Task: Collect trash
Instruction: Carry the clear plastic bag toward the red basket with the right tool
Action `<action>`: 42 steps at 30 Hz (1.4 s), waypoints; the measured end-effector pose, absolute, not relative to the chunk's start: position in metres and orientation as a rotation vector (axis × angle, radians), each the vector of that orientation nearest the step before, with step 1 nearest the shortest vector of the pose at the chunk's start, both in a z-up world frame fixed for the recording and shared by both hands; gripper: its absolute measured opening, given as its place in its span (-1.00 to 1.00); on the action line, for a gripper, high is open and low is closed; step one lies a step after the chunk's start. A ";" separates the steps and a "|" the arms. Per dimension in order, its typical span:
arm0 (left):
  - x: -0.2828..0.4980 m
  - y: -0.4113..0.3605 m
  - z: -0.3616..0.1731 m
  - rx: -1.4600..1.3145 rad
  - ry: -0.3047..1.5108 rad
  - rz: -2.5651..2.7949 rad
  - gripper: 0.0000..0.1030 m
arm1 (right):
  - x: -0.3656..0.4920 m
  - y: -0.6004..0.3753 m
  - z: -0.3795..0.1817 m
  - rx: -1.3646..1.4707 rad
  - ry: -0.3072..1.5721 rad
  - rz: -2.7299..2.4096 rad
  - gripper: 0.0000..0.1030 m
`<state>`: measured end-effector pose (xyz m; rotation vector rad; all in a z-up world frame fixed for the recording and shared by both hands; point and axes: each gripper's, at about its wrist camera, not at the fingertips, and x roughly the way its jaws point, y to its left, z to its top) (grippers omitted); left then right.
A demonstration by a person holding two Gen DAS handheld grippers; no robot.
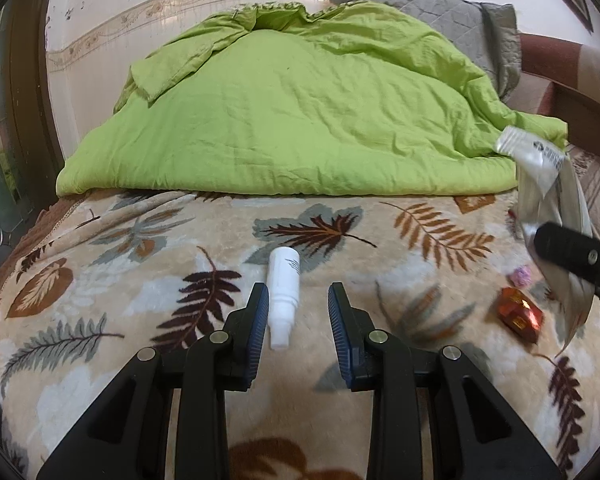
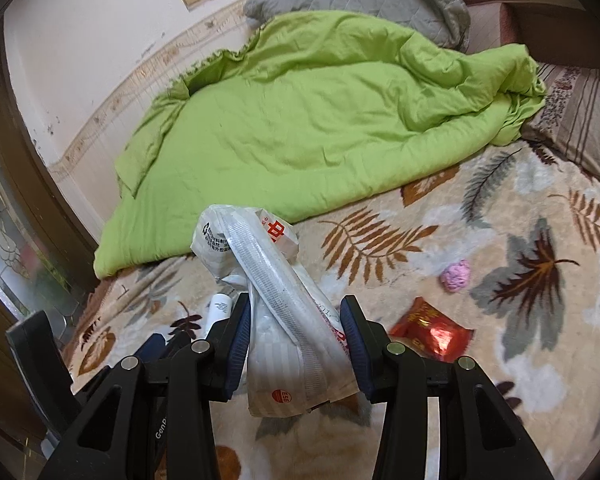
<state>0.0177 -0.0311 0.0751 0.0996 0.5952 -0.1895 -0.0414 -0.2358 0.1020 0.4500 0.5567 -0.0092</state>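
The white bottle [image 1: 283, 296] is lying flat on the leaf-print blanket [image 1: 148, 360], cap end toward the camera, right in the gap of the left gripper [image 1: 298, 300]. That claw is spread wide with nothing in it; the bottle sits closer to its left finger, not clearly touching. So this looks like the lining-up step of a pickup, with no grab made yet. Next move probably calls for easing down a touch, centring on the bottle body, and closing without rolling it on the soft fleece.

The right gripper [image 2: 296, 320] has a crumpled white plastic bag [image 2: 276, 312] between its fingers and held up off the bed. The jaws look fairly wide, so how firmly it's pinched is hard to call.

Other trash waiting on the blanket: a red foil wrapper [image 2: 432, 334] and a small pink wad [image 2: 455, 275] over to the right. The green quilt [image 1: 292, 108] is bunched up behind it all.
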 end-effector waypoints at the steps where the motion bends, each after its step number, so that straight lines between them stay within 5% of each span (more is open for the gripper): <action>1: 0.011 -0.032 0.078 0.099 0.591 -0.196 -0.42 | -0.048 -0.236 0.105 0.442 0.549 -0.012 -0.06; 28: -0.219 -0.132 0.133 0.127 0.638 -0.840 -0.42 | -0.400 -0.399 0.122 0.717 0.511 -0.302 -0.06; 42: -0.255 -0.185 0.126 0.125 0.754 -1.049 -0.42 | -0.433 -0.424 0.101 0.782 0.496 -0.318 -0.06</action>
